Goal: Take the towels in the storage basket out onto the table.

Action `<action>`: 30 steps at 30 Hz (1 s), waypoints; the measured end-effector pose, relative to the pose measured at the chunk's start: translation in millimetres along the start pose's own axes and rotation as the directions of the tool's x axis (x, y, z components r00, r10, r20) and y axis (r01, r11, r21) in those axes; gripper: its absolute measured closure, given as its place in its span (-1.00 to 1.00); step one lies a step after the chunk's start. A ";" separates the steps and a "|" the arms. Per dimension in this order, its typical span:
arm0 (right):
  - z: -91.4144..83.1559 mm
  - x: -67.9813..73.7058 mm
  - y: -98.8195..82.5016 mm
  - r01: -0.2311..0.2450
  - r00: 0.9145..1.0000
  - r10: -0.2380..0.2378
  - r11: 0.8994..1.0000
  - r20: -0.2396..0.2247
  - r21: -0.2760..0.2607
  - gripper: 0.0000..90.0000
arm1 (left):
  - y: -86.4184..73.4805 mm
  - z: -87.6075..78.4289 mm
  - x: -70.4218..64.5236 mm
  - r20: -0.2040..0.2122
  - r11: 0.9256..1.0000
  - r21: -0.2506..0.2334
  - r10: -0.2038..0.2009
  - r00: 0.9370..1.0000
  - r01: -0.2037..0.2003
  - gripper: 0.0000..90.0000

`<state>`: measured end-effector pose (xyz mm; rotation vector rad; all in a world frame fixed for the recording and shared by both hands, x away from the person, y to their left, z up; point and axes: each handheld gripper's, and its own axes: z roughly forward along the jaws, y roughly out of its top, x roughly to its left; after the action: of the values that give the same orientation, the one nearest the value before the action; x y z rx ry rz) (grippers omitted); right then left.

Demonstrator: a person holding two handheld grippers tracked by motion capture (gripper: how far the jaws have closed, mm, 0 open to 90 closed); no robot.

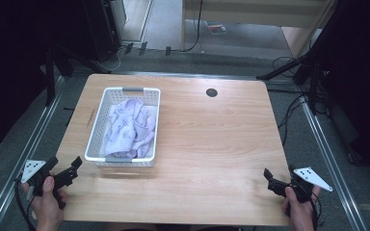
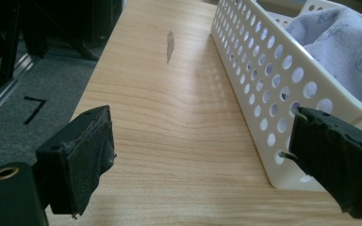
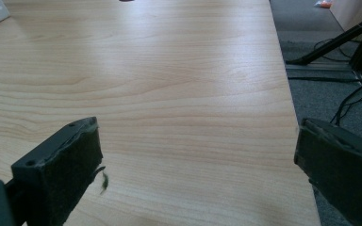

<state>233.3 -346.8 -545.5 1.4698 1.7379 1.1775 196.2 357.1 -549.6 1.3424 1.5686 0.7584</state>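
Surface: wooden table (image 1: 207,144), dark room behind, cables on the floor.
Cloth: pale lilac cloth (image 1: 130,127) bunched inside the white basket (image 1: 99,122), left half of the table.
Left gripper (image 1: 70,171): jaws wide, holding nothing, just off the basket's near corner.
Right gripper (image 1: 270,179): jaws wide too, empty, well apart.
Bearing: cloth at about one o'clock from the left gripper; basket's long axis runs twelve to six.
Nearer hand: left, looks like its reach!

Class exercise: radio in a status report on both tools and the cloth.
Left tool and right tool open, empty. Cloth bunched inside white basket. Nothing in the way.
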 end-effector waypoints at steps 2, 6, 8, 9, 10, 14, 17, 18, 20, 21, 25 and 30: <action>0.2 0.1 0.1 -0.002 1.000 0.002 1.000 0.000 0.001 -0.97 | -0.2 0.4 -1.2 -0.008 1.000 0.001 0.004 1.000 -0.004 -0.83; 0.3 0.2 0.1 -0.002 1.000 0.002 1.000 0.000 0.002 -0.96 | 1.6 0.7 -1.3 -0.019 1.000 0.020 0.021 1.000 -0.021 -0.90; 0.5 0.2 0.1 0.000 1.000 0.000 1.000 0.001 0.001 -0.96 | 2.3 0.9 -0.8 -0.011 0.999 0.026 0.020 1.000 -0.020 -0.92; 0.5 0.2 0.1 0.001 1.000 -0.001 1.000 0.001 0.000 -0.96 | 3.1 0.8 -0.5 -0.013 0.999 0.031 0.024 1.000 -0.024 -0.94; 0.6 0.2 0.1 0.003 1.000 -0.003 1.000 0.000 0.001 -0.96 | 5.0 -0.5 -0.4 -0.017 0.999 0.028 0.033 0.999 -0.032 -0.98; 0.8 -0.1 0.3 -0.003 1.000 0.003 1.000 -0.005 0.006 -0.96 | 10.1 -4.3 1.8 -0.018 0.999 0.033 0.029 0.999 -0.029 -0.99; 0.9 -0.3 0.3 -0.001 1.000 0.001 1.000 -0.006 0.008 -0.96 | 14.0 -7.1 2.5 -0.012 0.999 0.034 0.021 1.000 -0.021 -1.00; 1.1 -0.5 0.4 0.001 1.000 -0.001 1.000 -0.007 0.008 -0.96 | 18.6 -10.2 1.7 -0.004 1.000 0.024 0.012 1.000 -0.012 -1.00; 1.1 -0.5 0.4 0.000 1.000 0.000 1.000 -0.007 0.007 -0.96 | 24.1 -13.2 -1.2 0.007 1.000 0.020 0.011 1.000 -0.011 -1.00; 1.2 -0.5 0.4 0.000 1.000 0.000 1.000 -0.007 0.008 -0.96 | 24.1 -13.2 -1.2 0.007 1.000 0.020 0.011 1.000 -0.011 -1.00; 1.4 -0.3 0.5 -0.001 1.000 0.001 1.000 -0.005 0.012 -0.96 | 38.3 -19.2 -12.1 0.029 0.998 0.041 0.044 0.999 -0.045 -1.00; 1.5 -0.3 0.6 0.000 1.000 0.000 1.000 -0.003 0.014 -0.96 | 59.2 -20.8 -27.4 0.068 0.993 0.084 0.078 0.995 -0.084 -1.00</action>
<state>234.9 -346.7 -545.7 1.4766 1.7522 1.1699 201.6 345.6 -482.3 1.4872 1.5186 0.6956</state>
